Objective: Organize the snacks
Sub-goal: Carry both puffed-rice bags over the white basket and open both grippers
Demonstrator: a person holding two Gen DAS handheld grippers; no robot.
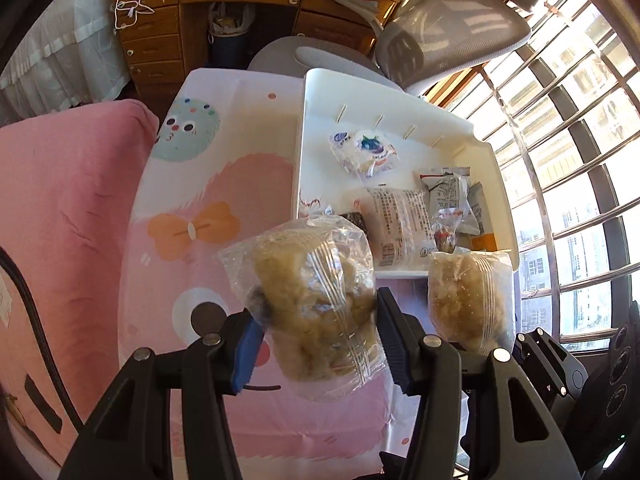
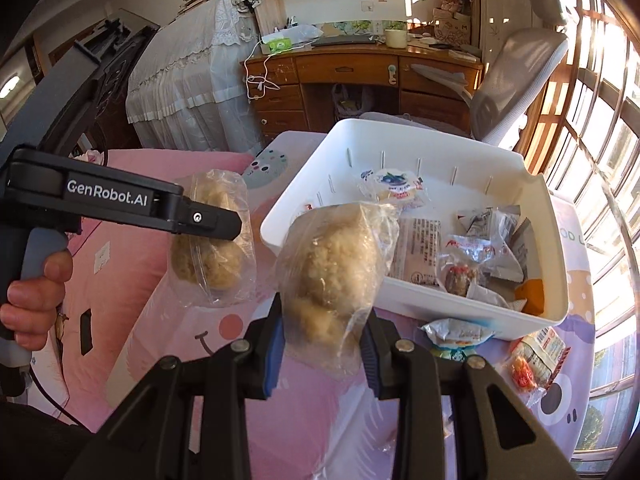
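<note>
Left wrist view: the left gripper (image 1: 316, 334) pinches a clear bag of puffed snack (image 1: 308, 300) across its middle, holding it up off the tabletop (image 1: 208, 184). That leaves the bag hanging free, I think so it can be carried over the bin (image 1: 396, 92) wall. Just beside it, the right gripper (image 2: 324, 344) nips a second puffed bag (image 2: 332, 268) by its lower half, also in the air near the bin's front edge. The white bin already holds several packets, a blueberry one (image 2: 396, 186) at the back, so it looks to be the collecting place. Two more packets, a pale one (image 2: 458, 340) and an orange one (image 2: 536, 364), lie on the tabletop just outside the bin, not yet gathered.
</note>
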